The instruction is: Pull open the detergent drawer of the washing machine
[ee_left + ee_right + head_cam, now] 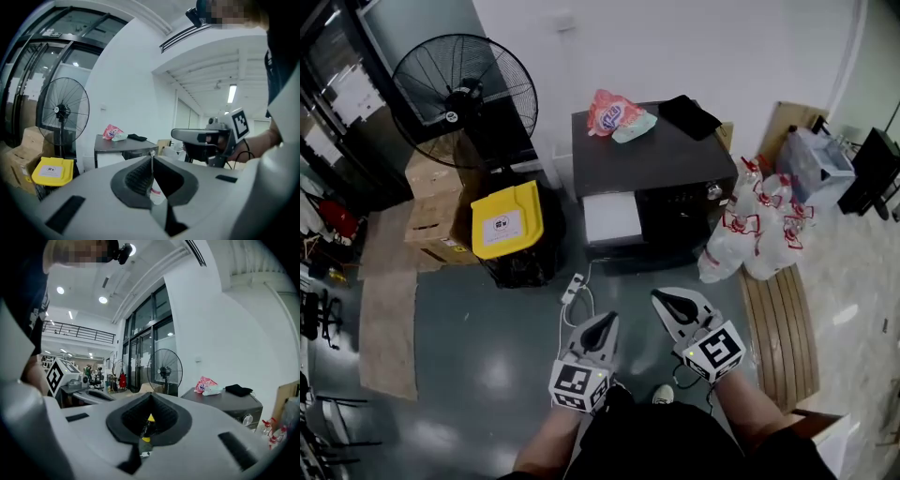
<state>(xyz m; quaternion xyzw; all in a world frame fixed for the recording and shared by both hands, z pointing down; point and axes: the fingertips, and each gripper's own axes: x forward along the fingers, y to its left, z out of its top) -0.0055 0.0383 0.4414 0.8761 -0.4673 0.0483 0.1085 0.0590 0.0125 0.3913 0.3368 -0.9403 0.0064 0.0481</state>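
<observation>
While I stood back from the washing machine (654, 169), I held both tools low in front of me, well apart from it. Left gripper (602, 328): jaws pressed together, nothing between. Right gripper (670, 302): likewise closed, empty. Detergent drawer (612, 218): white panel at the machine's front left, untouched; pulled out or flush, I could not tell. Pink bag (614, 114) lay on top.

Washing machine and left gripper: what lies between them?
In the head view, a white power strip lies on the grey floor between the dark grey washing machine and the left gripper.
</observation>
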